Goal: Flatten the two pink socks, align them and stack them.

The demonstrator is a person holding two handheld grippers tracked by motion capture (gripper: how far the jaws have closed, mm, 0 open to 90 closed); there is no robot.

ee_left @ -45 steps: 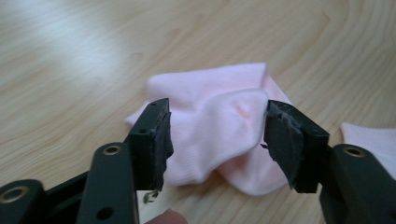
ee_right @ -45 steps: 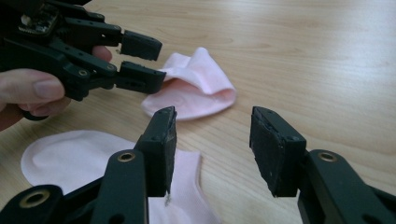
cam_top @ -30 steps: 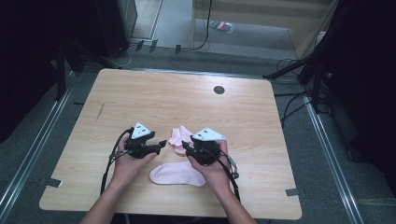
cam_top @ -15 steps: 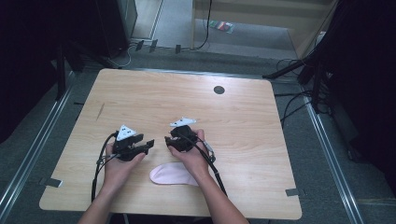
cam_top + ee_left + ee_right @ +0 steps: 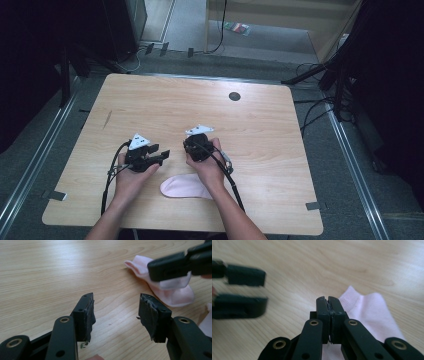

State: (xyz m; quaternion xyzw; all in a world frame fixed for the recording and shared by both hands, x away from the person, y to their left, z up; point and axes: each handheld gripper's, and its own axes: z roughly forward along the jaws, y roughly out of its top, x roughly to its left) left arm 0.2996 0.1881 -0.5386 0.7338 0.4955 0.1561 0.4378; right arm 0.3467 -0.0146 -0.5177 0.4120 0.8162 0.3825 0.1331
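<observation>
Both grippers withdrawn, pink sock [image 5: 184, 186] lying crosswise

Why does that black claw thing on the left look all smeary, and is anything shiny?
In the right gripper view the left gripper is smeared, likely moving or out of focus, while the pink sock stays sharp. In the left gripper view pale glare washes the table.

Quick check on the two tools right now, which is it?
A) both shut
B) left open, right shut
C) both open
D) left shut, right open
B: in the left gripper view the left tool stands with a wide gap over bare wood, while the right tool has its black jaws pressed together, with the pale pink fabric sock lying just behind them.
</observation>
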